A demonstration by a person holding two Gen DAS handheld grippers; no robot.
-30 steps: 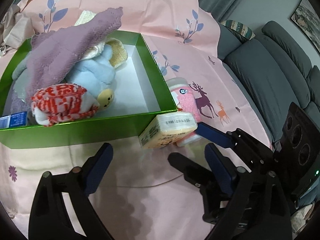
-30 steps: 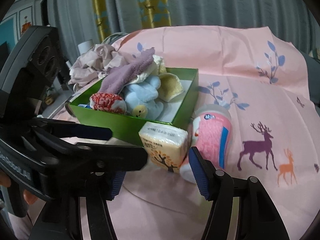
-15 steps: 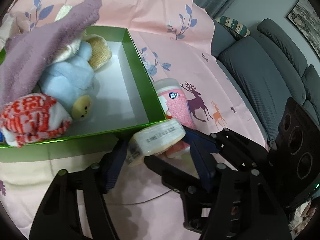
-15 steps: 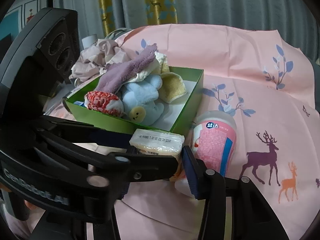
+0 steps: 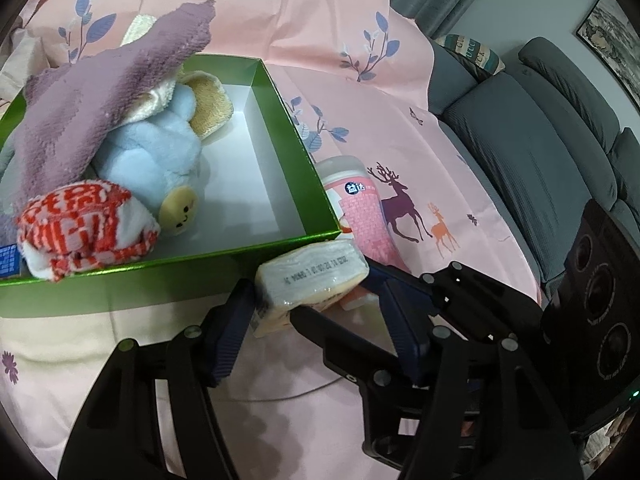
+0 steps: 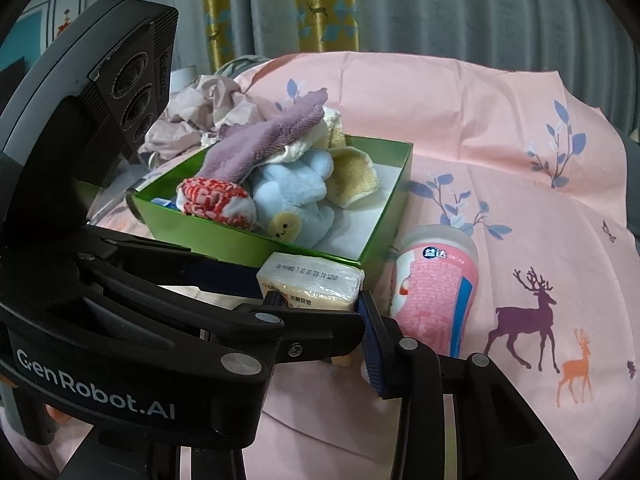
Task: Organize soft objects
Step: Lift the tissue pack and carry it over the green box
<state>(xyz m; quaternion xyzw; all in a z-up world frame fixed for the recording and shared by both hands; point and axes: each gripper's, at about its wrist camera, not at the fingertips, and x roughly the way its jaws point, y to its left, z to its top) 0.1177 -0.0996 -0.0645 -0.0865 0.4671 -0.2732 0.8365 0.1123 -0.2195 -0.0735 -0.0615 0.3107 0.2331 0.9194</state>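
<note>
Both grippers meet at one tissue pack, which sits just outside the near right corner of the green box. Left gripper: jaws straddle the pack's ends, pads pressing on it. Right gripper: jaws closing across the pack w/ it between them; right pad touches, left pad hidden behind the other tool, so full contact can't be told.

Handling (judged): pack is light, squashy, film-wrapped, so slippery; take it mid-body across the short faces w/ moderate squeeze, since too much crumples it.

Count: 1 tissue pack; 1 green box; 1 pink canister lying beside the box's right wall; inside the box approx. 1 blue plush, 1 red-white bundle, 1 purple towel, 1 yellow cloth.
</note>
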